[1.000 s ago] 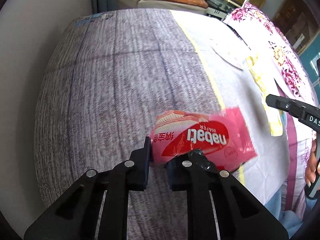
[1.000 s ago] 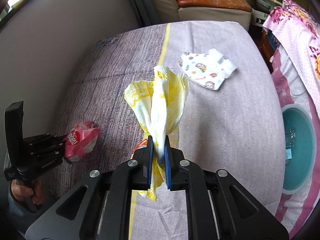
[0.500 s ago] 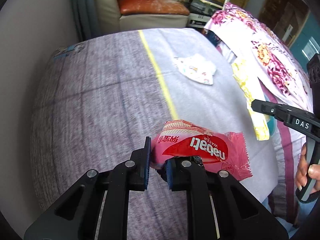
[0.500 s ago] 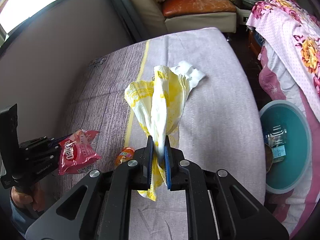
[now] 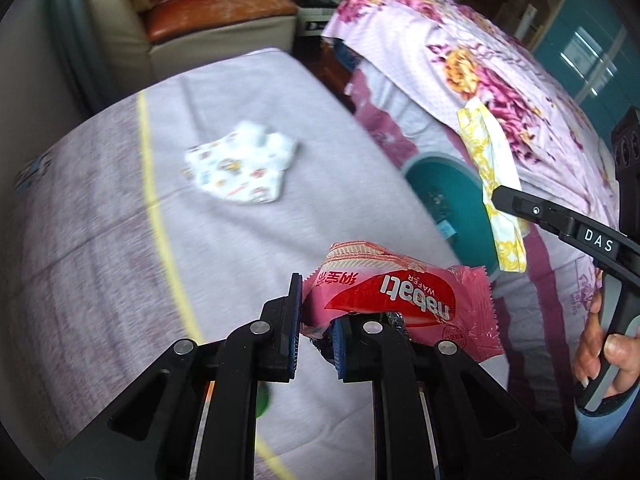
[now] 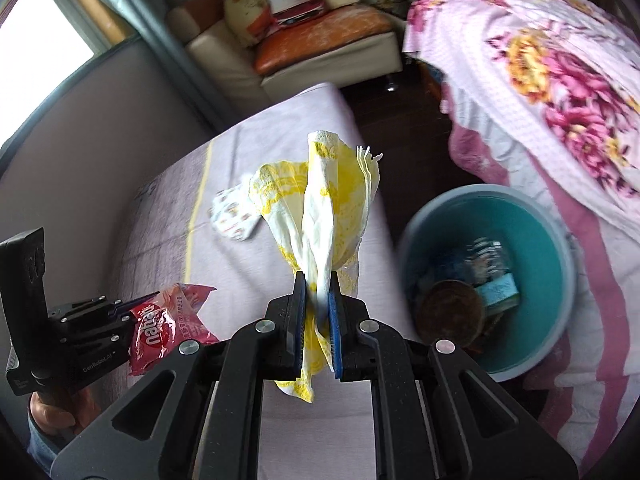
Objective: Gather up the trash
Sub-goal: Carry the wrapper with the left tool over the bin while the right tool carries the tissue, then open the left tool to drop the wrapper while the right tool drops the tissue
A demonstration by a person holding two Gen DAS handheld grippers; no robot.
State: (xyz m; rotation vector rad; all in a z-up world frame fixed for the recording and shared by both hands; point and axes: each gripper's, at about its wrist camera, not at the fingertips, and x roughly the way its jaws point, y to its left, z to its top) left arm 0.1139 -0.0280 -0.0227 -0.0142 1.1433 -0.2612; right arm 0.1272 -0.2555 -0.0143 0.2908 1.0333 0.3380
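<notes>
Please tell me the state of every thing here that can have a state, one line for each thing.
Left gripper: shut on the red wafer wrapper.
Right gripper: shut on the yellow paper napkin.
Red wafer wrapper: crumpled, held off the mattress.
Yellow paper napkin: bunched, sticking up from the gripper.
Teal bin: open, trash already inside.
Patterned cloth: lying loose on the mattress.

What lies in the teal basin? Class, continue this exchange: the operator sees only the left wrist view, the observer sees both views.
Observer: The teal basin holds a clear plastic bottle, a brown round thing and a small blue carton.
Operator: My view hides the right claw's pads. Do they grip the yellow napkin?
Observer: Yes. The right claw pinches the yellow napkin between both pads, and a tail of it hangs below them.
</notes>
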